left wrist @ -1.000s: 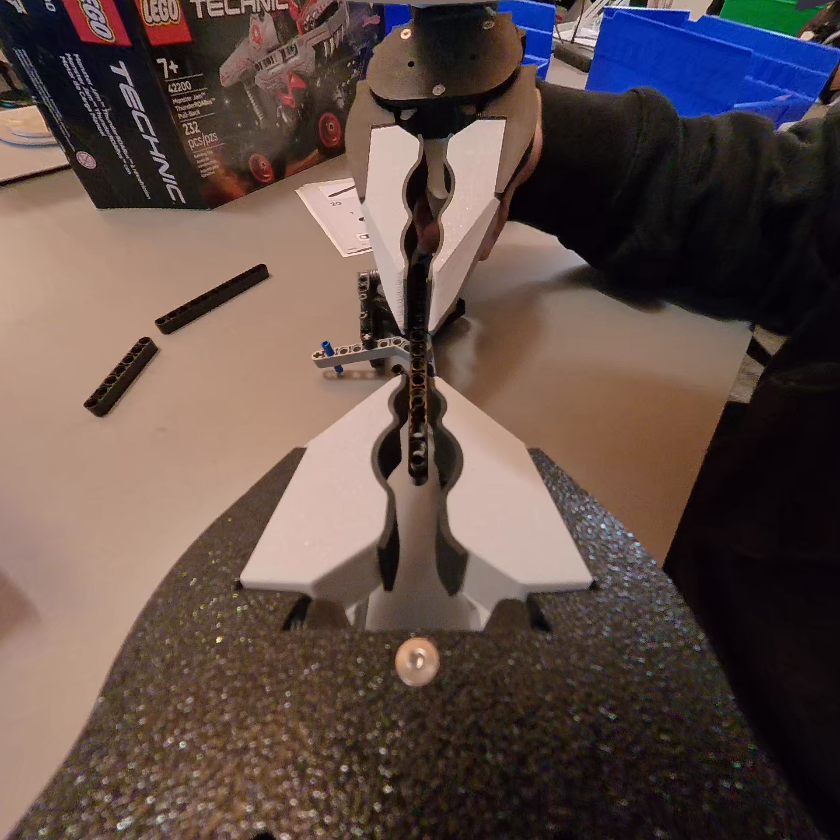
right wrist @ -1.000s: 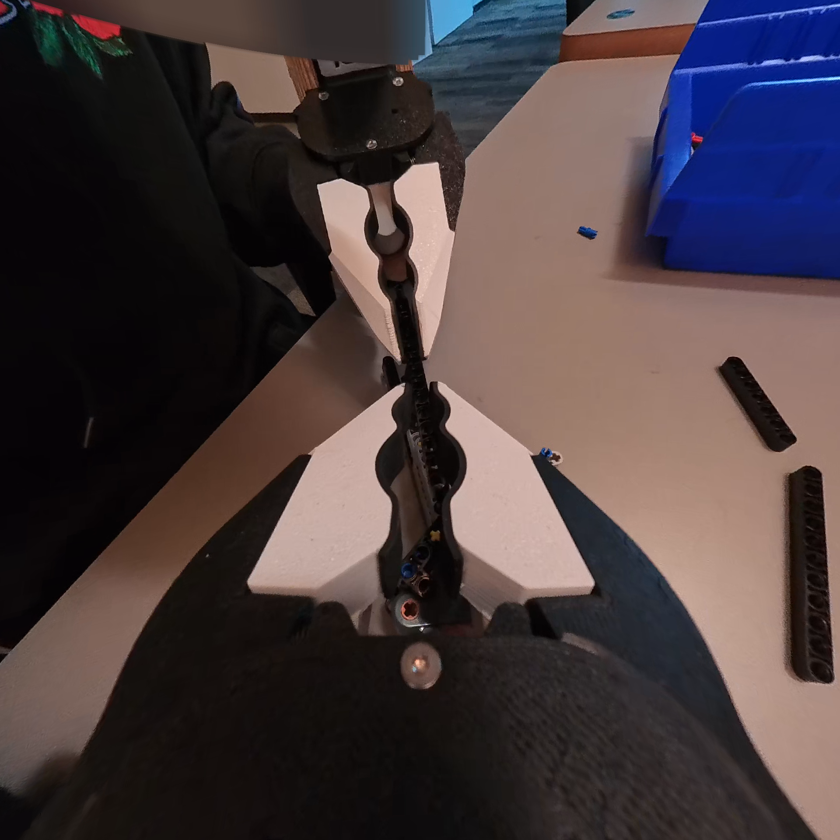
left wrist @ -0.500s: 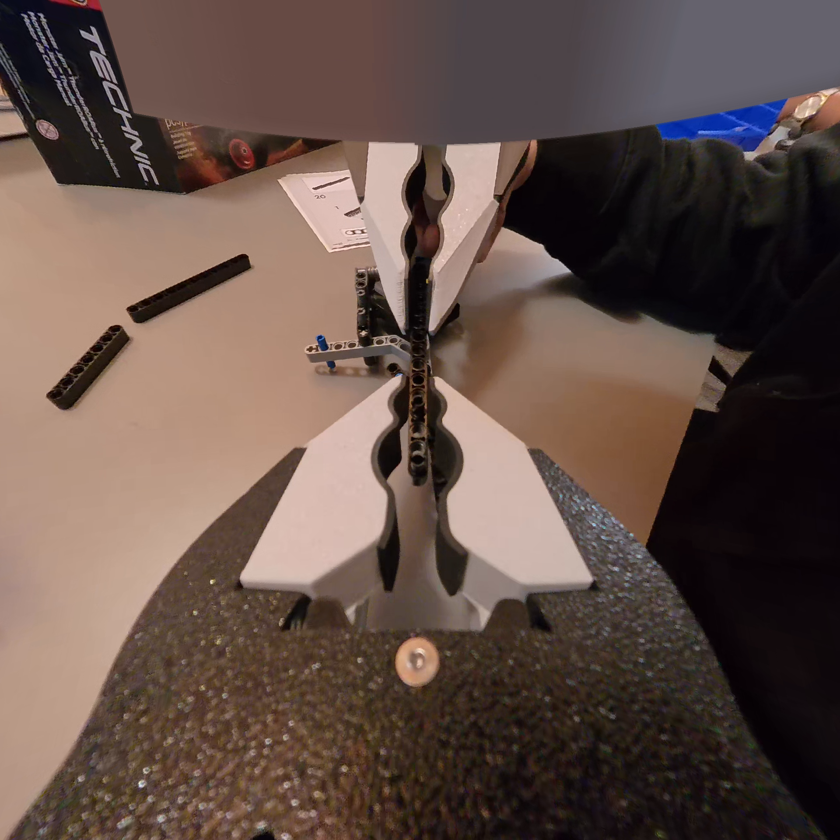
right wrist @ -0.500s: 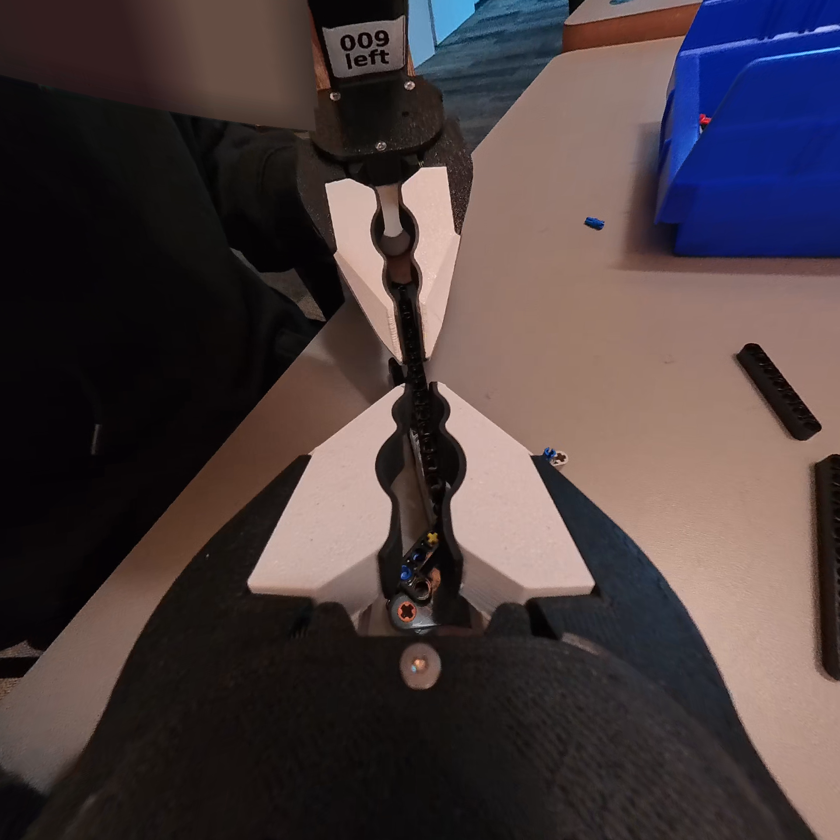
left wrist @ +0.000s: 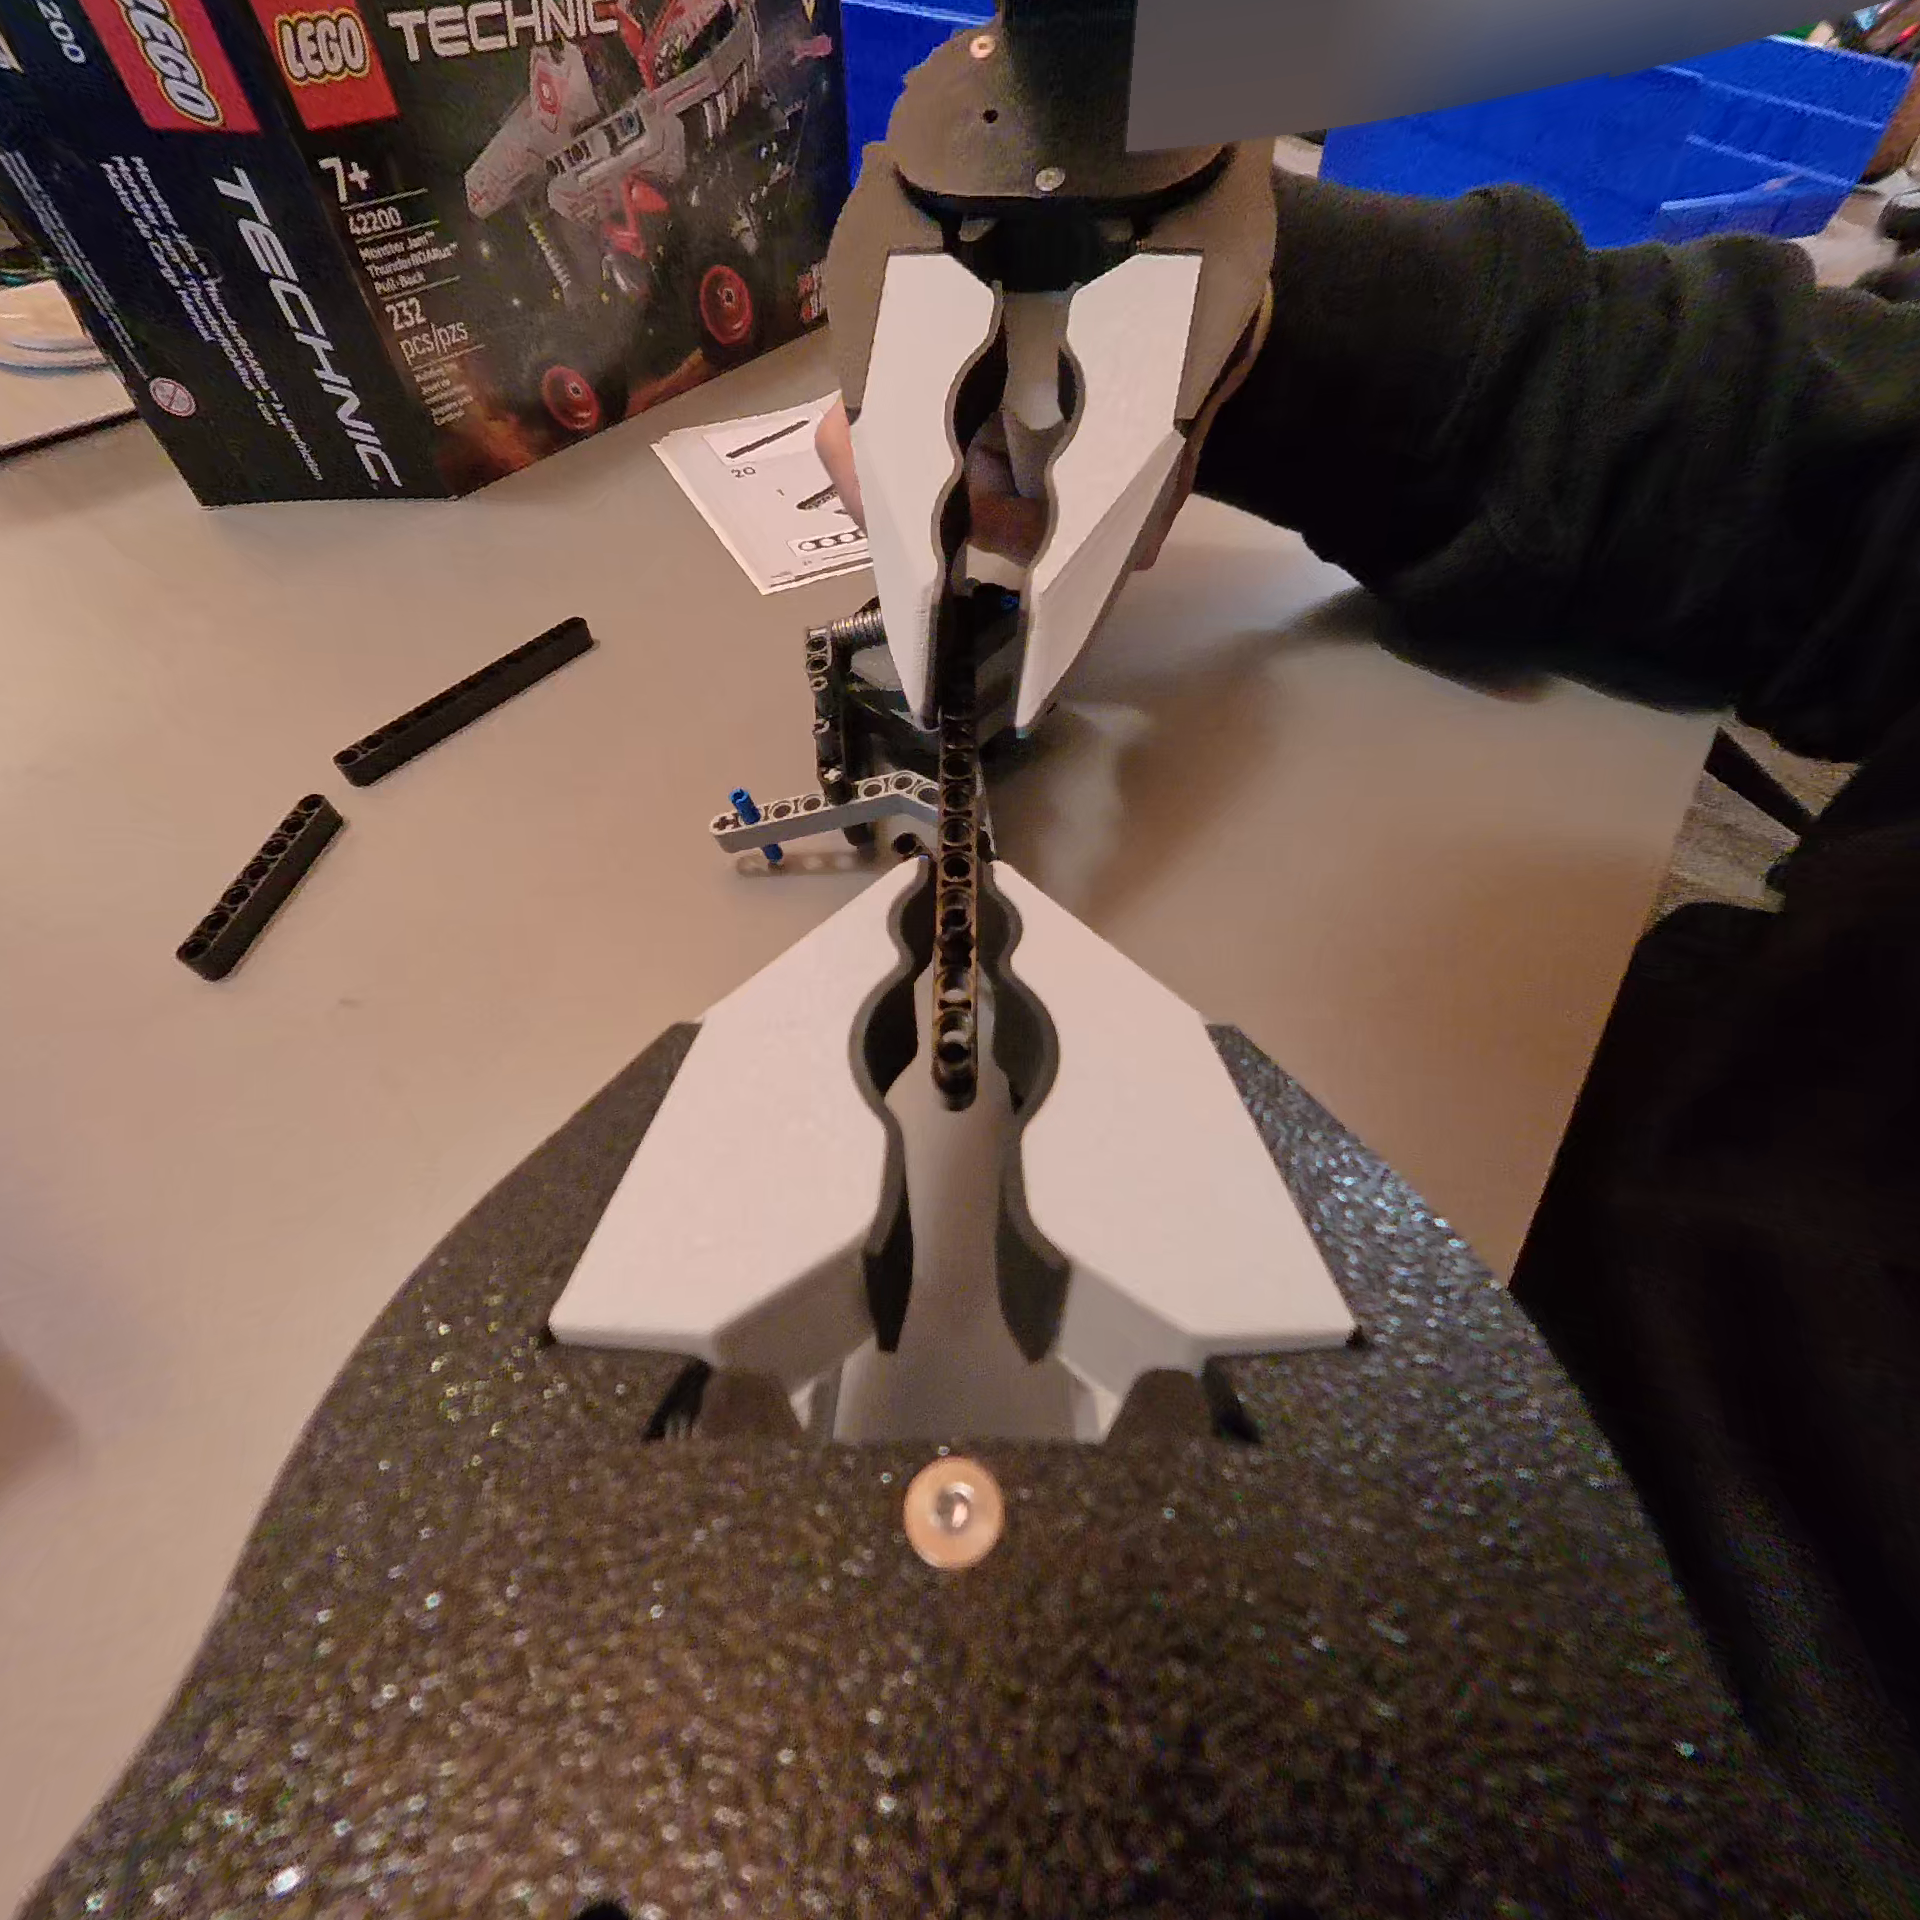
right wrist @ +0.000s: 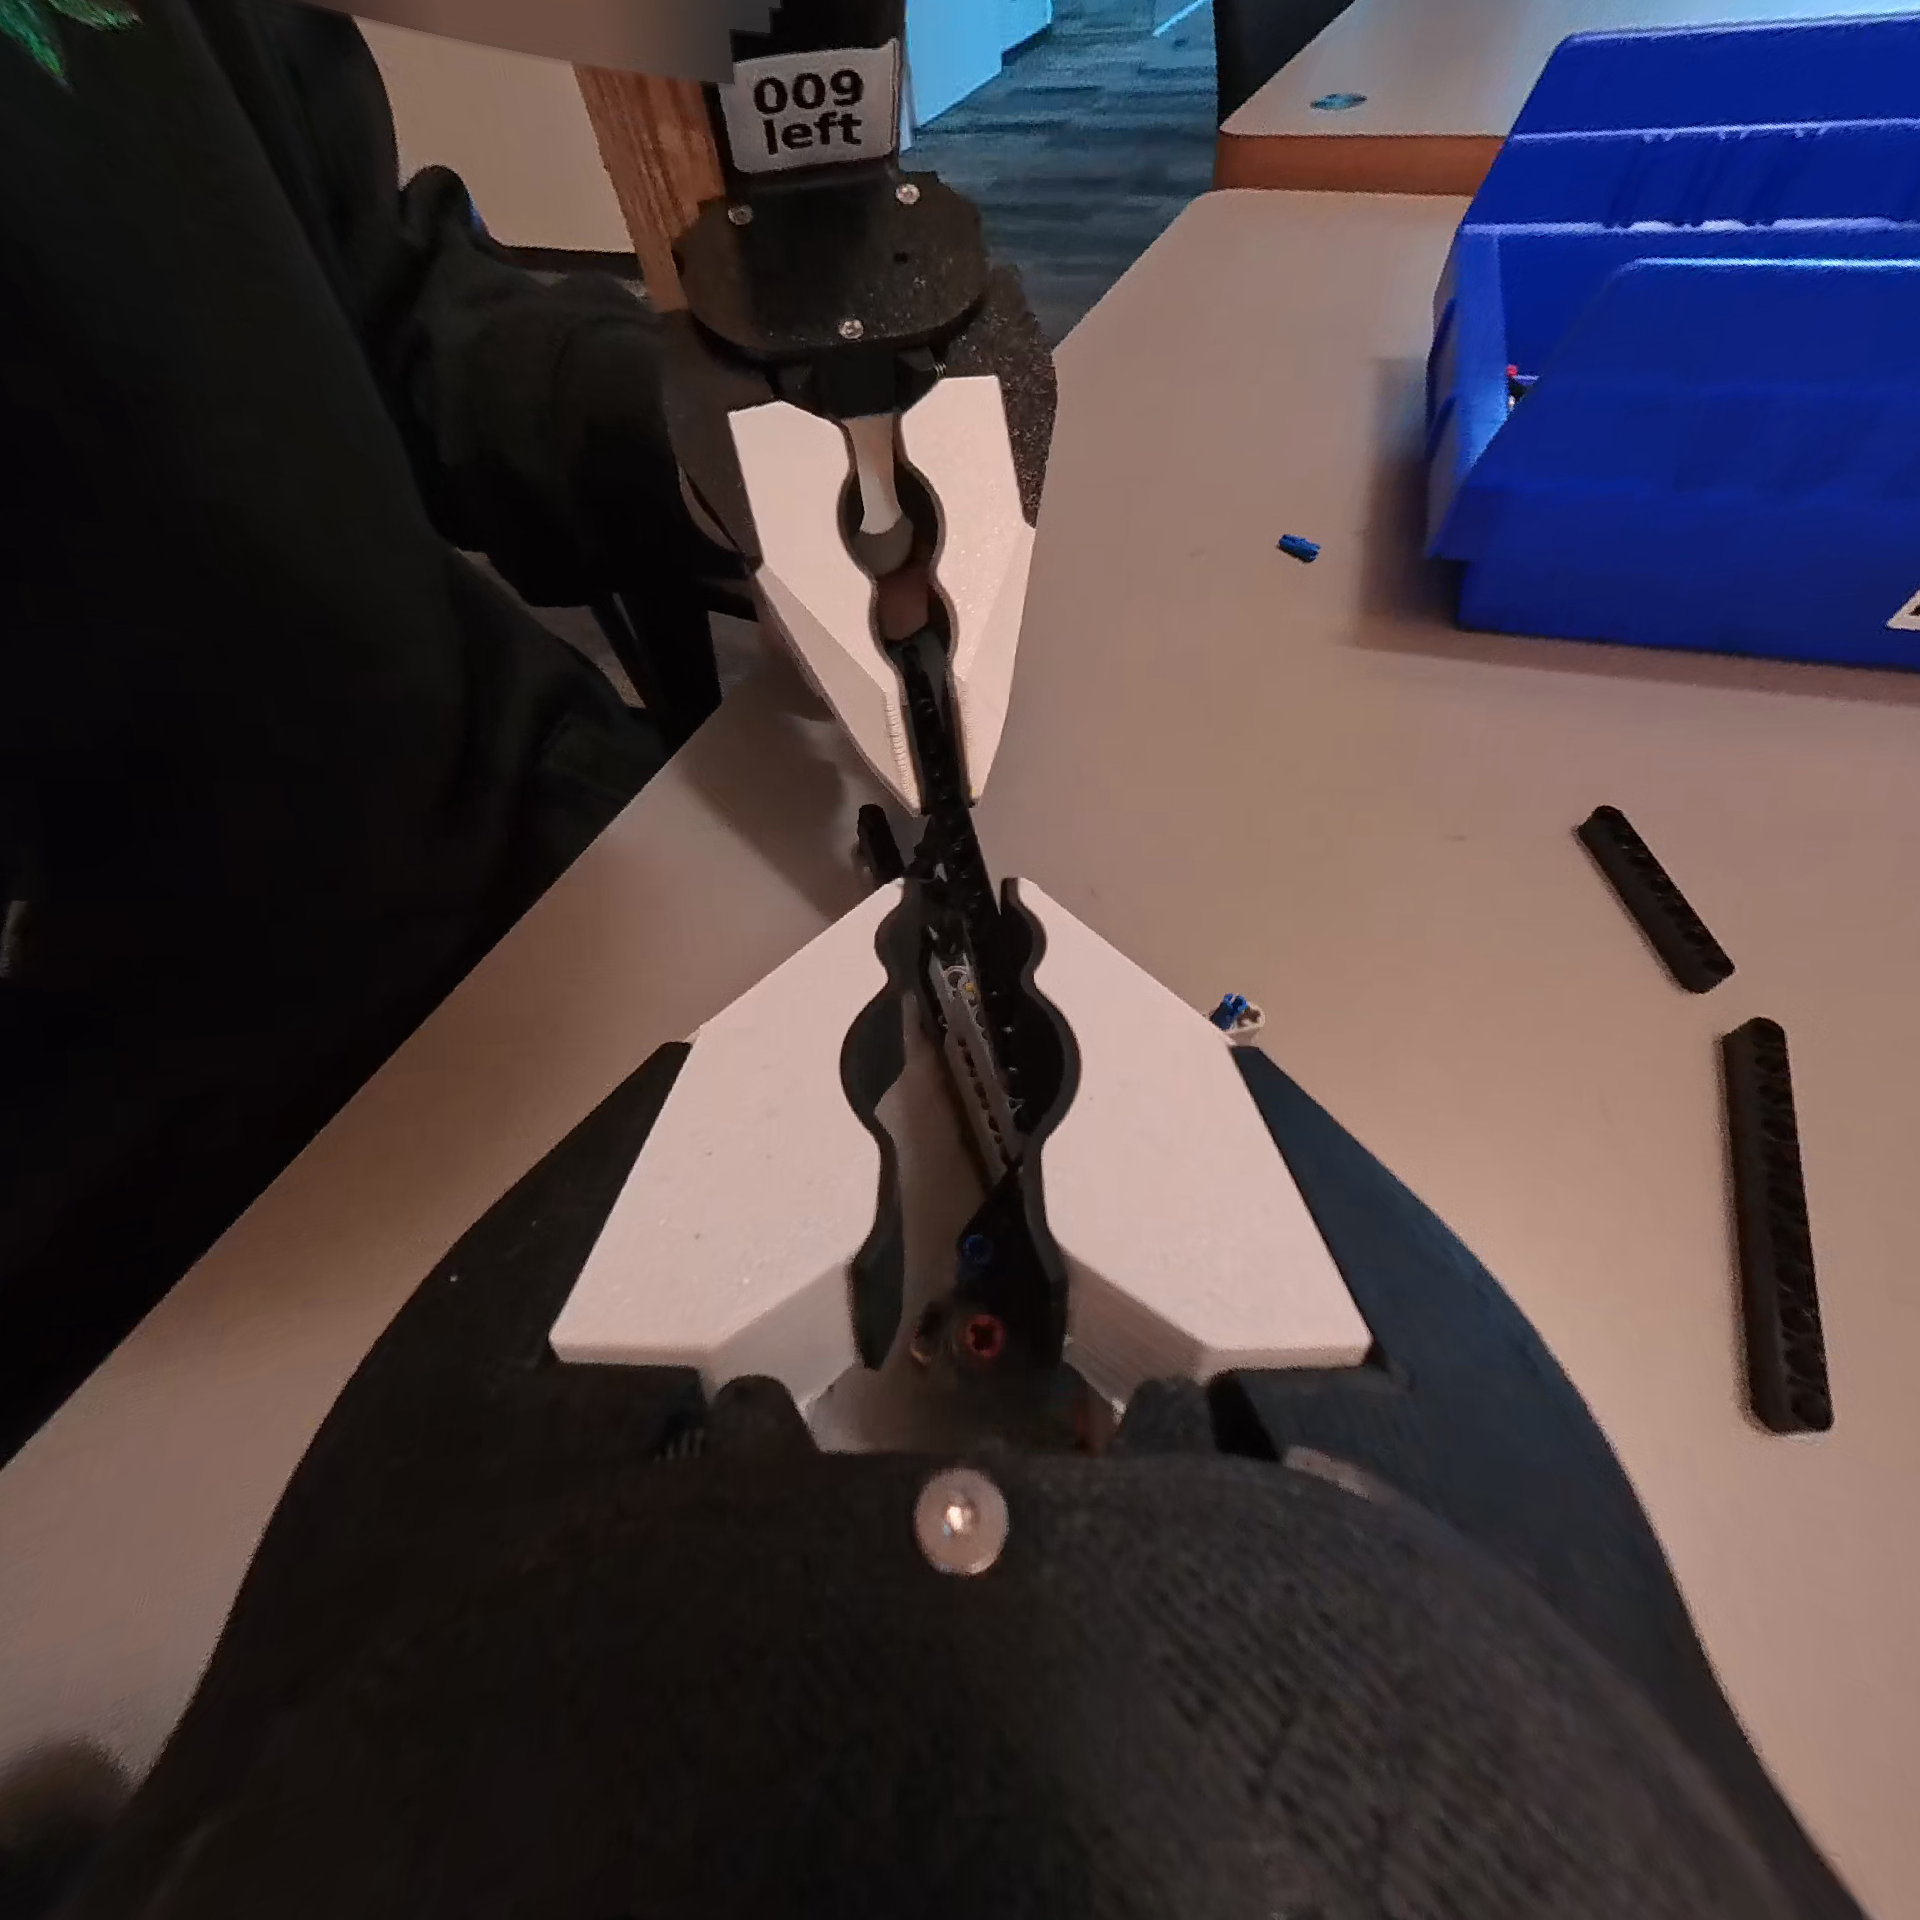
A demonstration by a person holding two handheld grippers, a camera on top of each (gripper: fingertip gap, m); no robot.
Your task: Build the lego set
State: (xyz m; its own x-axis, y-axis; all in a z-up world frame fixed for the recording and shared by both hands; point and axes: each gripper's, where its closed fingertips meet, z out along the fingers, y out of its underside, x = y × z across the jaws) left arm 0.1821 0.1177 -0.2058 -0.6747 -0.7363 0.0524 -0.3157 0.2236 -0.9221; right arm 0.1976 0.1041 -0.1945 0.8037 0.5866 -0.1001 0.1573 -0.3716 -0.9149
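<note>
Two loose beams [left wrist: 462,701] [left wrist: 260,886] lie left of the assembly [left wrist: 831,810], box [left wrist: 312,260] behind them.

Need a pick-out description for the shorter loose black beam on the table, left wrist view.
Start at the dark set box standing at the far left of the table. In front of it two loose black holed beams lie apart from the assembly the grippers hold. The one wanted is the shorter beam, nearer the camera and farther left; the longer beam lies beyond it, closer to the box.

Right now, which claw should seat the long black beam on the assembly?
Left, likely: the left claw is shut on the black beam, whose far end meets the assembly; the right claw only straddles it.
</note>
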